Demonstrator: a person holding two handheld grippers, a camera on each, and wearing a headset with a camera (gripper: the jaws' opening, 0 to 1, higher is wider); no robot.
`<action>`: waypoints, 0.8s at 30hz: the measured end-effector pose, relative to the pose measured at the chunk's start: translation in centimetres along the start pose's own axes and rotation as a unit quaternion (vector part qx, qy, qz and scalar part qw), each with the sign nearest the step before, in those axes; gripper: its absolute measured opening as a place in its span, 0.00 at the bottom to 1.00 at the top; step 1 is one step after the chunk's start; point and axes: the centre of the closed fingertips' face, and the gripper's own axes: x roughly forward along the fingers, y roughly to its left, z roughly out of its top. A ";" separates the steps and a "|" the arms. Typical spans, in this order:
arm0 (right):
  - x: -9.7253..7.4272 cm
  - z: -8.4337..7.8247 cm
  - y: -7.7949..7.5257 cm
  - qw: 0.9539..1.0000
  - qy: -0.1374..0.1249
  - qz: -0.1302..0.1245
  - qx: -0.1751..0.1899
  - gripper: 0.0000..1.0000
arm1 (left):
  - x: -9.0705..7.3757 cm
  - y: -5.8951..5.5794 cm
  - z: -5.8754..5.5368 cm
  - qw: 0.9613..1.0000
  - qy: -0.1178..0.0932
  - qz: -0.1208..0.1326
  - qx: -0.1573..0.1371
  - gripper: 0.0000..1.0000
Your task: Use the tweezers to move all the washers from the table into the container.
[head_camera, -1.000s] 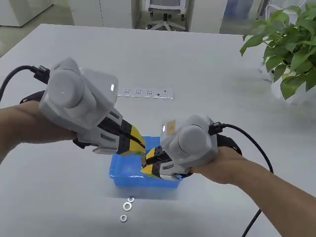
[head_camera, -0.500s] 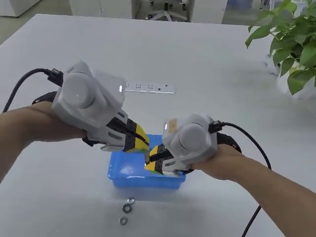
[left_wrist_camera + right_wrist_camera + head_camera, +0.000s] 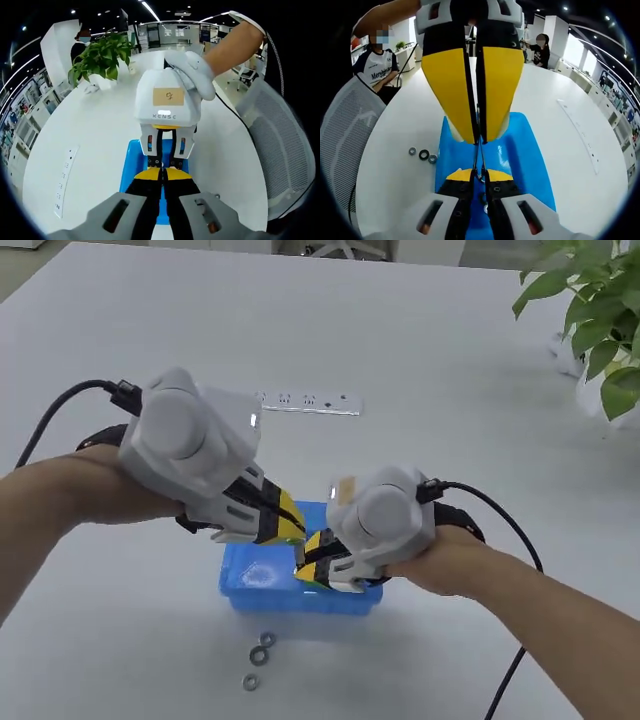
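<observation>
Left gripper (image 3: 288,526) and right gripper (image 3: 312,566) meet tip to tip over the blue container (image 3: 300,604), which stands on the white desk (image 3: 450,360).

Right gripper view: both pairs of jaws are pressed together on the tweezers (image 3: 478,149) — a thin metal strip running from the left gripper's yellow jaws at the top down into the right gripper's own jaws at the bottom. The tweezers hang above the container's interior.

Washers (image 3: 424,154): three lie in a short row on the desk, just beside the container's outer wall, apart from both grippers. Contents of the container — cannot tell.

Other items: a power strip (image 3: 305,402) beyond the grippers, and a potted plant (image 3: 590,330) at the desk's far right edge.
</observation>
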 end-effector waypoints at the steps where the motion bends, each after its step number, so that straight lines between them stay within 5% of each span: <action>1: 0.0 0.0 -0.1 1.000 -0.002 0.001 0.005 0.11 | 0.0 0.1 0.0 1.000 0.000 0.001 -0.001 0.05; 24: -0.8 0.7 -0.1 1.000 0.001 -0.006 -0.006 0.12 | -0.9 -0.1 0.6 1.000 -0.002 0.005 0.009 0.05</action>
